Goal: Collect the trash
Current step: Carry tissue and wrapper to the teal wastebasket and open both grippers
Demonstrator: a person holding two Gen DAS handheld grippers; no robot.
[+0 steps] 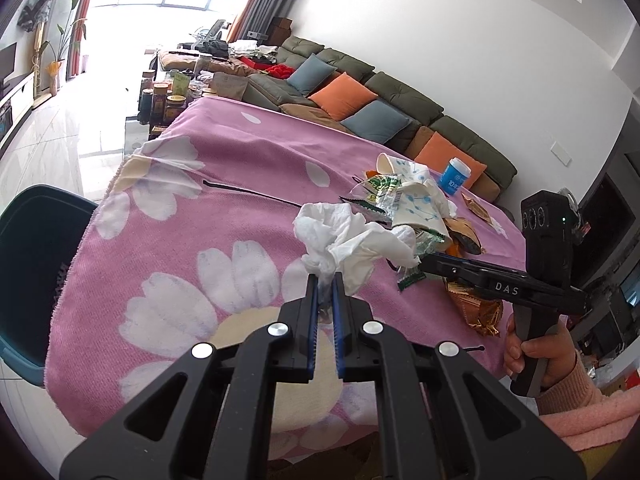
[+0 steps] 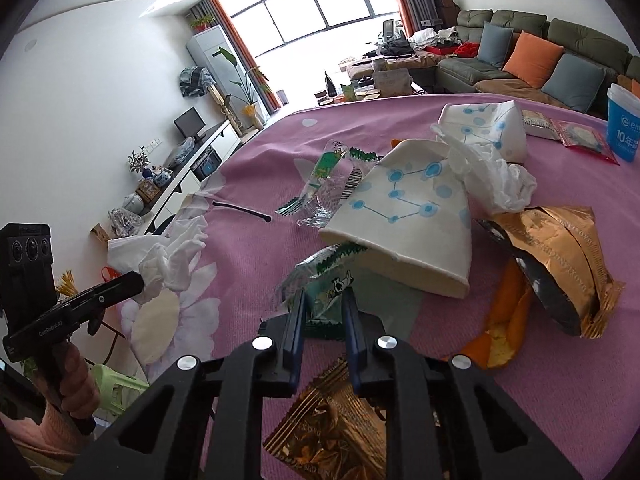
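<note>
My left gripper (image 1: 326,280) is shut on a crumpled white tissue (image 1: 344,236), held just above the pink flowered tablecloth (image 1: 240,184). From the right wrist view, the left gripper (image 2: 138,280) hangs at the table's left edge with the tissue (image 2: 176,256) in its tip. My right gripper (image 2: 324,300) points down into the trash pile, its fingers closed on a green snack wrapper (image 2: 324,280). The right gripper (image 1: 422,262) shows from the side too. A white paper cup with blue dots (image 2: 404,216) lies tipped right behind the wrapper.
A teal bin (image 1: 32,264) stands by the table's left edge. In the pile lie a second paper cup (image 2: 488,128), gold wrappers (image 2: 560,256), orange peel (image 2: 500,320) and a clear wrapper (image 2: 328,184). A blue tub (image 2: 624,128) stands far right. A sofa (image 1: 400,92) runs behind.
</note>
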